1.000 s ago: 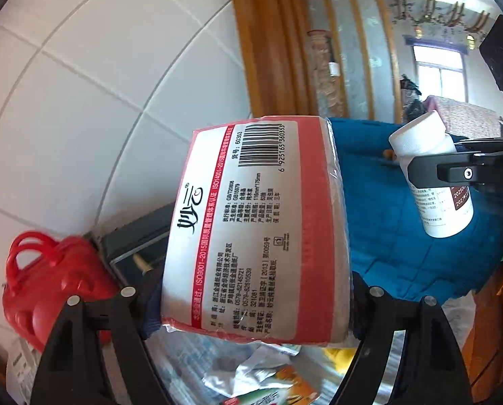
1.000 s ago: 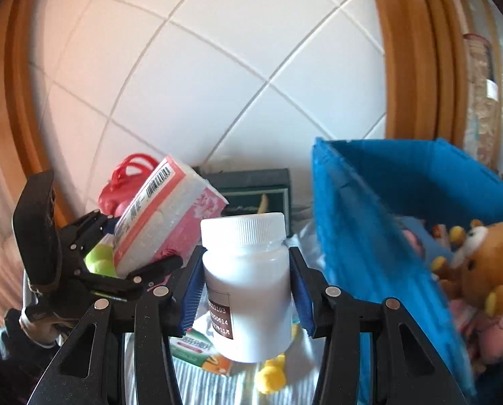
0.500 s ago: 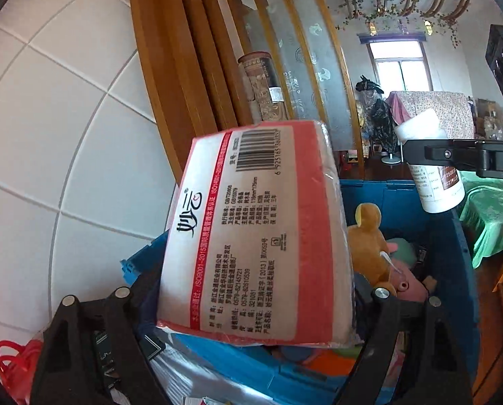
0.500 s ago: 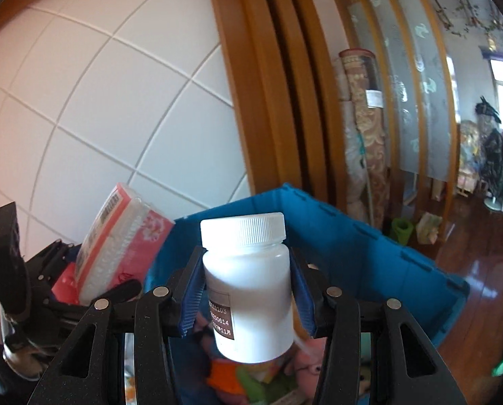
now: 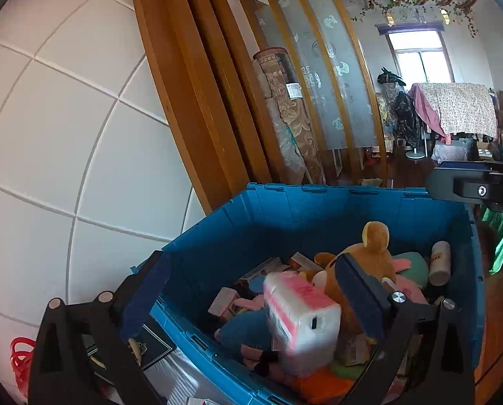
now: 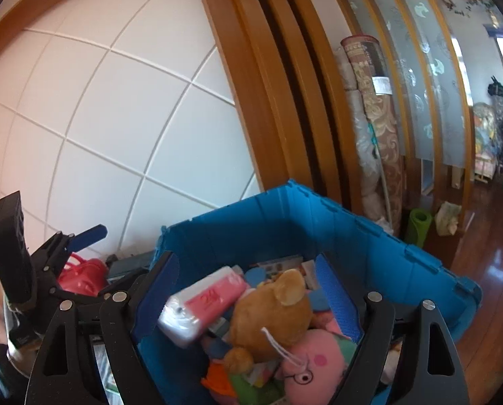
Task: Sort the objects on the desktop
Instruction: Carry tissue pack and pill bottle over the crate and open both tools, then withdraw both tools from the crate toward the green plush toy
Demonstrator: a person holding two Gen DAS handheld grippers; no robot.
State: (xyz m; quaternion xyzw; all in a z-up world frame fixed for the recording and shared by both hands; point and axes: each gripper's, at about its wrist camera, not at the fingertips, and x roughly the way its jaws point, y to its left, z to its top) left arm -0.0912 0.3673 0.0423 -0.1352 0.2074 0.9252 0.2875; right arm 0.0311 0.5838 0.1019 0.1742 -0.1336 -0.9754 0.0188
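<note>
A blue plastic crate (image 5: 285, 209) (image 6: 369, 246) holds several toys. The pink and white tissue pack (image 5: 300, 317) (image 6: 205, 300) lies loose in it, blurred, next to a brown bear plush (image 5: 373, 249) (image 6: 271, 307). The white bottle (image 5: 440, 263) lies at the crate's right wall. My left gripper (image 5: 254, 300) is open and empty above the crate. My right gripper (image 6: 248, 300) is open and empty above the crate too; one of its fingers (image 5: 471, 189) shows at the right in the left wrist view.
A pink pig plush (image 6: 315, 361) lies near the bear. A red bag (image 6: 82, 273) (image 5: 20, 361) and a dark box (image 5: 143, 347) sit left of the crate. A white tiled wall (image 5: 65, 135) and wooden frame (image 5: 190, 101) stand behind.
Both grippers opened over the crate. The tissue pack left my left gripper and the white bottle left my right gripper; both now lie in the crate.
</note>
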